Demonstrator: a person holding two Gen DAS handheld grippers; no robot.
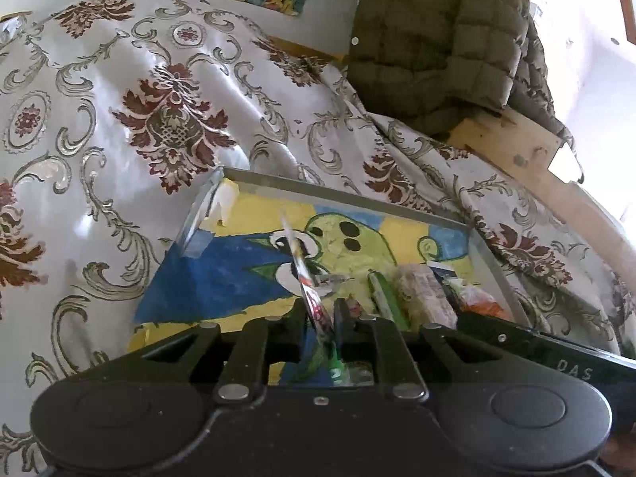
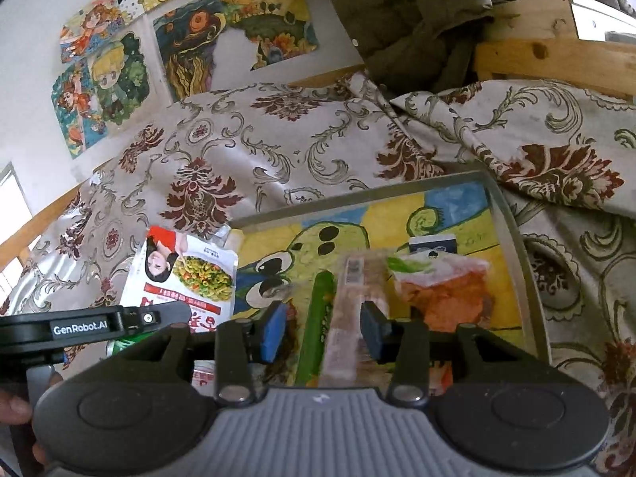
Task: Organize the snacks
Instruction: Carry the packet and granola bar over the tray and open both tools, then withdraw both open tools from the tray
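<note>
Two tools work over one shallow tray point(image 2: 512, 214) lined with a frog painting. The left tool point(image 1: 324, 314), nearly closed, has a thin snack packet point(image 1: 306, 278) edge-on between its pads. The right tool point(image 2: 324, 328) stands half open around a long pinkish snack bar point(image 2: 349, 310), which touches neither pad, beside a green stick pack point(image 2: 316, 318) and an orange bag point(image 2: 445, 290). Farther left, a white noodle bag point(image 2: 183, 278) lies on the floral cloth point(image 2: 278, 147).

Across the middle of both views, the cloth point(image 2: 278, 147) is cream with grey scrolls and maroon medallions. The tray point(image 2: 512, 246), lower centre, has a grey rim and a yellow, blue and green cartoon lining. Upper right, the quilted jacket point(image 1: 437, 39) is olive. The white pouch point(image 2: 187, 278), lower left in the right view, bears a red band.
</note>
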